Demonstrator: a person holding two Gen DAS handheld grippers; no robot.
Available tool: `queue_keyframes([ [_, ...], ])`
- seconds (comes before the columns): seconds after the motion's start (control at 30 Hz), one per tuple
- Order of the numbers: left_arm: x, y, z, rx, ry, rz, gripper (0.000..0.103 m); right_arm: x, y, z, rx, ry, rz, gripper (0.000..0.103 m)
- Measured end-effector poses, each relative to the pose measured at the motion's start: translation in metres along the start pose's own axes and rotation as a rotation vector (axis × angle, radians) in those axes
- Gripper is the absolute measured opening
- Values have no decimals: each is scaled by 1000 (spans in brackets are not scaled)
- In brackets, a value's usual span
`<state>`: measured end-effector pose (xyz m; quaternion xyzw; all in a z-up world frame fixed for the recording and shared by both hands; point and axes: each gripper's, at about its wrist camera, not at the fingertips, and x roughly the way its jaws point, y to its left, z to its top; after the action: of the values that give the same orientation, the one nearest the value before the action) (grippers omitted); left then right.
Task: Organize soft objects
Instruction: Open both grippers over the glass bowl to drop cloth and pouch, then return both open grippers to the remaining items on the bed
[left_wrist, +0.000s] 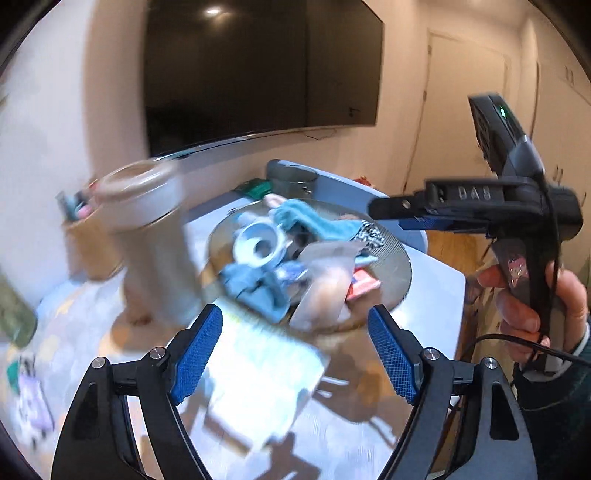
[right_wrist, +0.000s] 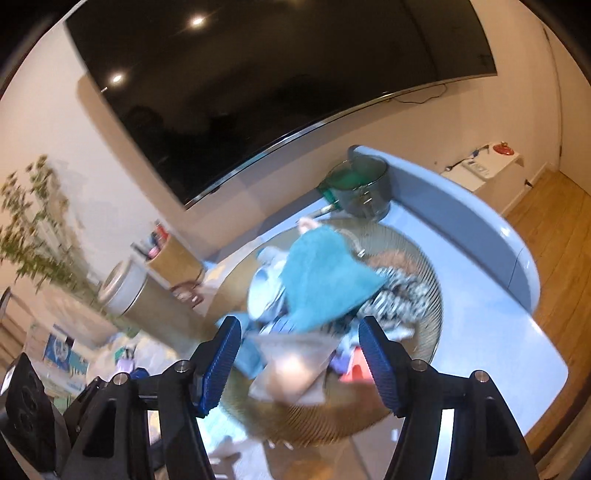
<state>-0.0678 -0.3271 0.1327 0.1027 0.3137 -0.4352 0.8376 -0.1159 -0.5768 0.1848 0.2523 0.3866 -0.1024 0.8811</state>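
The soft objects, a teal cloth (right_wrist: 325, 280) among them, are lying heaped in a round wire basket (right_wrist: 424, 258) on the worktop (right_wrist: 517, 354). The heap is sitting ahead of and below both tools. The right hand-held gripper (right_wrist: 299, 365) is hovering just over the basket's near rim, jaws apart and empty, looking nearer. The left hand-held gripper (left_wrist: 295, 350) is hanging farther back, likewise apart and empty.

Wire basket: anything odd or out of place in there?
Yes. The wire basket holds a jumbled heap: a teal cloth draped over a white hard-looking round item among the fabrics. Blur hides what it is.
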Motion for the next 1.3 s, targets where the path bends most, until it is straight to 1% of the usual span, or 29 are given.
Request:
queue_keyframes([
  [0.13,-38,29,-26,-72,-18,49,80,-9,31,-23,-68,18,-6,65],
  [0.27,-79,65,-51,-169,-47,95,80,-17,69,-44,-124,36,45,65],
  [0.33,-105,87,-67,-229,-68,128,80,-21,91,-54,-166,44,62,65],
  [0.37,-114,96,-74,-255,-75,158,80,-22,102,-58,-189,47,69,65],
  [0.4,-122,105,-81,-278,-74,214,80,-22,115,-64,-216,52,78,66],
  [0.43,-132,116,-88,-293,-64,295,80,-21,129,-71,-243,60,84,68],
  [0.5,-146,134,-103,-306,-53,404,80,-16,157,-86,-293,74,91,82],
  [0.53,-154,146,-114,-322,-50,445,80,-13,166,-92,-309,78,99,84],
  [0.6,-167,168,-133,-362,-30,529,80,0,197,-110,-363,124,142,84],
  [0.63,-171,178,-142,-373,0,606,80,5,206,-116,-378,143,157,84],
  [0.7,-174,193,-157,-355,67,751,80,24,233,-132,-415,201,185,84],
  [0.73,-176,199,-165,-339,86,781,80,32,243,-138,-425,226,190,84],
  [0.8,-179,213,-182,-341,100,780,80,53,260,-150,-425,292,211,84],
  [0.9,-175,233,-204,-395,124,746,80,84,282,-166,-407,391,273,84],
  [0.97,-168,247,-217,-443,137,711,80,96,291,-174,-414,418,283,84],
  [1.07,-160,257,-236,-500,145,670,80,116,302,-181,-445,419,276,84],
  [1.13,-155,267,-241,-560,186,633,80,128,301,-182,-460,388,253,84],
  [1.17,-157,267,-241,-567,174,634,80,136,298,-182,-456,371,234,84],
  [1.2,-158,267,-241,-570,165,622,80,141,294,-181,-443,359,223,84],
  [1.23,-160,268,-241,-575,157,589,80,147,289,-179,-422,355,217,84],
  [1.3,-162,269,-241,-592,151,563,80,162,279,-176,-343,398,238,84],
])
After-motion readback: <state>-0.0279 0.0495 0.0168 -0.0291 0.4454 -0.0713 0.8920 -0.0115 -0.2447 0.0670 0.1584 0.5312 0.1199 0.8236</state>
